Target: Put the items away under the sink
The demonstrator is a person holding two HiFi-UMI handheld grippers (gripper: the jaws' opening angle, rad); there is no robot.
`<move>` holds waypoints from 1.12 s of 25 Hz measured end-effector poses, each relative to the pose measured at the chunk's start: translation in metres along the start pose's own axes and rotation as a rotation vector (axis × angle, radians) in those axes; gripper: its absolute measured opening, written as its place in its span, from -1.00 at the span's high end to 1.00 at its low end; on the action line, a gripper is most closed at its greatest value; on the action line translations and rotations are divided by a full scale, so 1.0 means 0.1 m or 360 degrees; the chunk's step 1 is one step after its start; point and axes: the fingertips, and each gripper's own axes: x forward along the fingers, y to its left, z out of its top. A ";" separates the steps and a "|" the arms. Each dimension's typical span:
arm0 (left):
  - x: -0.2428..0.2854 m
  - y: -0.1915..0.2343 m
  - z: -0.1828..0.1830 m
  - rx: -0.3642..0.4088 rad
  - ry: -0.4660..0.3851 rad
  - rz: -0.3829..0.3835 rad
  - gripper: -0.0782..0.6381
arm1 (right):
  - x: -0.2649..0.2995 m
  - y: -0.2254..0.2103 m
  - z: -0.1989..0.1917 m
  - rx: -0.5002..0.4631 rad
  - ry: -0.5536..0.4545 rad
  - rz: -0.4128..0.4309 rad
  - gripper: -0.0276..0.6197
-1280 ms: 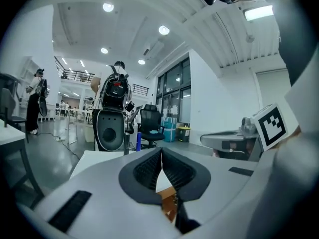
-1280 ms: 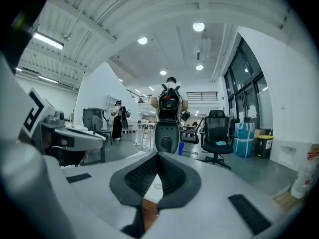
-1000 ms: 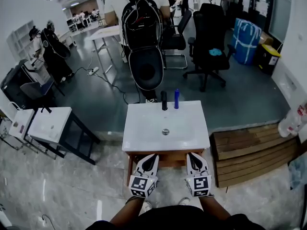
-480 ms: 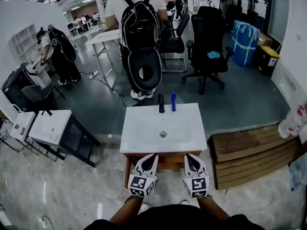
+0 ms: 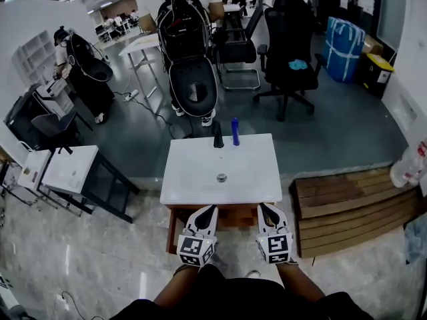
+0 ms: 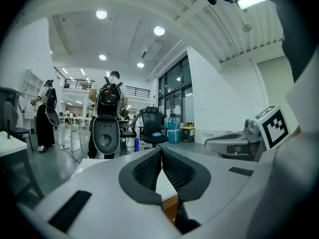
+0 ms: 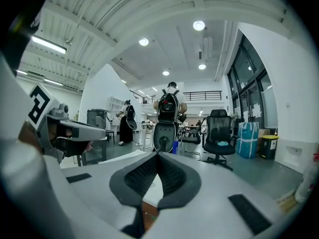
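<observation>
A white sink point(image 5: 200, 179) sits on a low wooden cabinet point(image 5: 230, 217) straight ahead of me. At the sink's far edge a black bottle point(image 5: 217, 135) and a blue bottle point(image 5: 235, 131) stand side by side. My left gripper point(image 5: 211, 208) and right gripper point(image 5: 263, 207) hover just in front of the cabinet, pointing at it, both shut and empty. In the left gripper view the left gripper point(image 6: 161, 154) has its pads pressed together, with the blue bottle point(image 6: 136, 144) far behind. The right gripper point(image 7: 157, 156) looks the same in its own view. The cabinet's inside is hidden.
A person with a backpack and a black round seat point(image 5: 192, 89) stands just behind the sink. A black office chair point(image 5: 292, 52) is further back on the right. Wooden pallets point(image 5: 347, 209) lie to the right, and a small white table point(image 5: 67, 171) stands to the left.
Both grippers have edged forward towards the sink's front edge, still shut. The person with the backpack has shifted a little to the left behind the sink.
</observation>
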 end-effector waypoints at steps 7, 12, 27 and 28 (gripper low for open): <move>0.35 0.29 -0.08 -0.0021 0.0041 0.0001 0.72 | 0.48 -0.09 0.01 0.0003 0.0003 0.0018 0.86; 0.70 0.75 0.00 -0.0015 0.0026 -0.0001 0.72 | 1.04 -0.12 0.22 -0.0001 -0.0065 0.0048 0.85; 1.58 2.13 -0.03 -0.0031 0.0077 -0.0031 0.72 | 2.59 -0.18 0.27 -0.0033 0.0030 -0.0081 0.85; 1.62 2.17 -0.05 -0.0030 0.0087 -0.0047 0.72 | 2.67 -0.20 0.25 -0.0037 0.0055 -0.0099 0.85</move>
